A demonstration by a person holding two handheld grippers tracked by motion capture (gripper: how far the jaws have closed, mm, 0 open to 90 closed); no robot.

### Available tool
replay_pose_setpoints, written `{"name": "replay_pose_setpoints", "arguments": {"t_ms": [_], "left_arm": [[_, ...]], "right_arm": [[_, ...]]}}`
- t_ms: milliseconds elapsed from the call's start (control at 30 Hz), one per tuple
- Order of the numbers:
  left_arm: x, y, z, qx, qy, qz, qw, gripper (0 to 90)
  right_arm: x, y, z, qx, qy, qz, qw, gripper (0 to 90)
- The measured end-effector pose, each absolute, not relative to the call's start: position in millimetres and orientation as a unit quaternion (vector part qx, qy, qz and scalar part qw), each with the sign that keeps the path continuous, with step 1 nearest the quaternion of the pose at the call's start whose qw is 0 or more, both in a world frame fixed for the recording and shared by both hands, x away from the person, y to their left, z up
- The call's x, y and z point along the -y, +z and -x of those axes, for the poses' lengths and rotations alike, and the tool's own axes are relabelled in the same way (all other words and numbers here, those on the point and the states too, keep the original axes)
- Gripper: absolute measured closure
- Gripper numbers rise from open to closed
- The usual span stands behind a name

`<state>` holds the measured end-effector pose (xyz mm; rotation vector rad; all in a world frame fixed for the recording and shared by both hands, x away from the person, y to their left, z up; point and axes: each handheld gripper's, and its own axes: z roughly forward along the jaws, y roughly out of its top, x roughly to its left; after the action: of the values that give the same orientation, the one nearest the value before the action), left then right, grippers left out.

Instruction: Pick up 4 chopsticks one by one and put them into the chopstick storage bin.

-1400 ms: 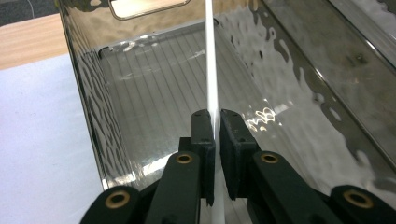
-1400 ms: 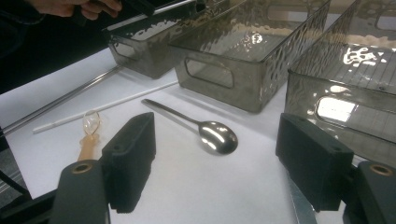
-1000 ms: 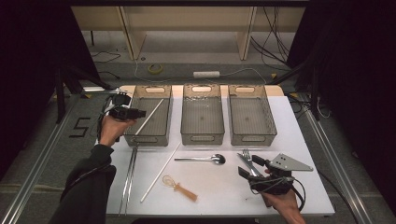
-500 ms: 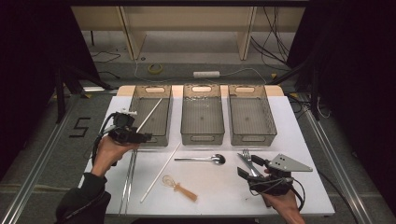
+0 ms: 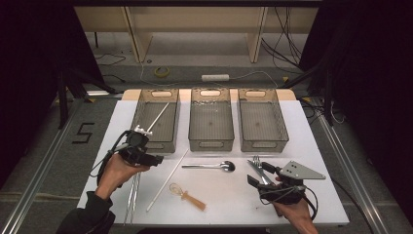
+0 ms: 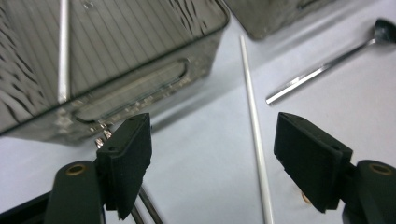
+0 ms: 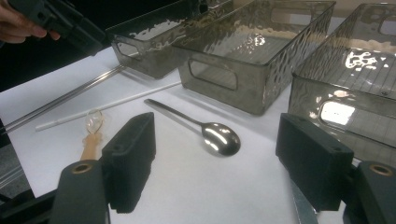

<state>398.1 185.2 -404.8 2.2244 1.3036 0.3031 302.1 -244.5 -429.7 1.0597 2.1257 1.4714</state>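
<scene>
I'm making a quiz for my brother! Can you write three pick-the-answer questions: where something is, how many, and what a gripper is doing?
1. Where is the spoon? A in a bin; B on the white table; C in a gripper.
2. How many grey bins? A one; B two; C three.
3. The left gripper is: A open, empty; B shut on a fork; C shut on a stick.
Answers: 1 B, it lies on the tabletop; 2 C, three stand in a row; 3 A, its jaws have just been opening, gripping nothing.
</scene>
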Motion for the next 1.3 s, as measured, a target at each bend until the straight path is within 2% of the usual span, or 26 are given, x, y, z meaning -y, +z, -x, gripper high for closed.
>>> {"name": "replay_pose_setpoints", "arguments": {"t_ms": [267, 600, 733, 1300], "left_arm": [[-176.7, -415.2, -383.2, -0.473, 0.095, -0.842, 0.241, 29.5], [-165.8, -435.0, -368.3, -0.463, 0.077, -0.858, 0.209, 37.9], [-163.4, -438.3, -364.4, -0.457, 0.068, -0.863, 0.205, 44.3], [-155.0, -453.6, -356.6, -0.439, 0.043, -0.878, 0.187, 61.8]], "right_arm": [[243.6, -429.8, -302.3, -0.75, 0.518, -0.373, 0.172, 29.7], [243.5, -429.8, -302.1, -0.751, 0.518, -0.373, 0.172, 29.6], [242.9, -429.9, -302.2, -0.751, 0.517, -0.373, 0.172, 29.6], [242.6, -430.1, -302.2, -0.752, 0.516, -0.373, 0.172, 29.6]]}}
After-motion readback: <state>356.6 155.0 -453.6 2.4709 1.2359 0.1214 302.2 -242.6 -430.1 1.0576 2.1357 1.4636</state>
